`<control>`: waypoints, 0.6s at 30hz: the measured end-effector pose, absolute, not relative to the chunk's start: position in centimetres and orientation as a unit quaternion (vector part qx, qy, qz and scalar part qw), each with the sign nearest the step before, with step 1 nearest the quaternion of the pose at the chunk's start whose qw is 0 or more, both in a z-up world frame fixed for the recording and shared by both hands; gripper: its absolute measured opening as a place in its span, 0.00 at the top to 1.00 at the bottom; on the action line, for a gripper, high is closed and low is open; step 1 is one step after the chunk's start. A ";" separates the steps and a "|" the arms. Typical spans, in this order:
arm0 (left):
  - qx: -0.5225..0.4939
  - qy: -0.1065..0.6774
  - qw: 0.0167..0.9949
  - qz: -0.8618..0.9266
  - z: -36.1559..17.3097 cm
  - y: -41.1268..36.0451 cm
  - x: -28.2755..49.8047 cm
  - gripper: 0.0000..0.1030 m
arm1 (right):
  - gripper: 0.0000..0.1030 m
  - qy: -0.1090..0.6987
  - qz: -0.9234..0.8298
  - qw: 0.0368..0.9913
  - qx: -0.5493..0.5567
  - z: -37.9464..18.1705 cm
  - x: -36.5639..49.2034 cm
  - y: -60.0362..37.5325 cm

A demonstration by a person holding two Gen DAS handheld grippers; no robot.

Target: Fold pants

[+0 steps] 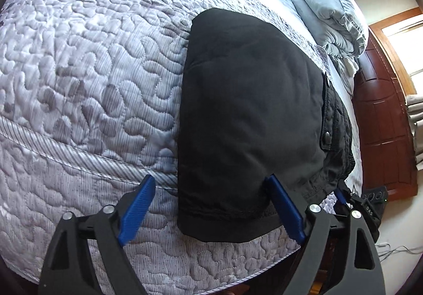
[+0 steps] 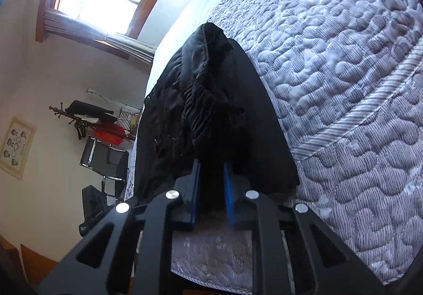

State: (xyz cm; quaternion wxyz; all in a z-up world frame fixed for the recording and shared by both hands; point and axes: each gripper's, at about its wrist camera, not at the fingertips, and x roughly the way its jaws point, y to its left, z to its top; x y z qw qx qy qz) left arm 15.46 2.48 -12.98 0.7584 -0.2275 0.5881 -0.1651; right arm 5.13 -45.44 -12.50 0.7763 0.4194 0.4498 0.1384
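The black pants lie folded near the bed edge. The left claw stands wide over the hem; the right claw pinches the waistband end. Next probably 1 more fold, carrying that end across. Only the left view shows the flat folded panel.

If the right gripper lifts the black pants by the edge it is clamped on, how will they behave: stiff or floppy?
Probably floppy: the black pants lie folded in soft layers on the quilted bedspread, and the waistband bunches up at the right gripper. Lifted from that one edge, the layers would likely sag and unfold. The left gripper stands open, supporting nothing.
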 end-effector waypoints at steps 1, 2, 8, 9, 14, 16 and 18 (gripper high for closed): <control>-0.230 0.590 0.756 -0.165 -13.2 2.5 15.5 0.15 | 0.86 0.453 0.135 0.772 0.424 -13.0 5.1 -45.5; -0.233 0.591 0.754 -0.165 -13.3 2.4 15.5 0.15 | 0.85 0.455 0.134 0.768 0.432 -13.4 5.1 -45.7; -0.235 0.587 0.758 -0.160 -13.0 2.8 15.2 0.15 | 0.59 0.441 0.142 0.768 0.441 -12.6 4.6 -46.6; -0.235 0.587 0.759 -0.159 -13.0 3.0 15.1 0.15 | 0.59 0.435 0.141 0.771 0.443 -12.4 4.6 -47.0; -0.228 0.580 0.767 -0.153 -13.0 3.8 14.3 0.15 | 0.65 0.436 0.133 0.771 0.445 -12.5 4.5 -48.3; -0.216 0.576 0.774 -0.149 -12.7 3.6 14.1 0.15 | 0.71 0.443 0.130 0.769 0.443 -12.8 4.8 -48.3; -0.203 0.575 0.779 -0.147 -12.4 3.1 14.0 0.15 | 0.71 0.448 0.123 0.769 0.439 -12.7 4.9 -47.7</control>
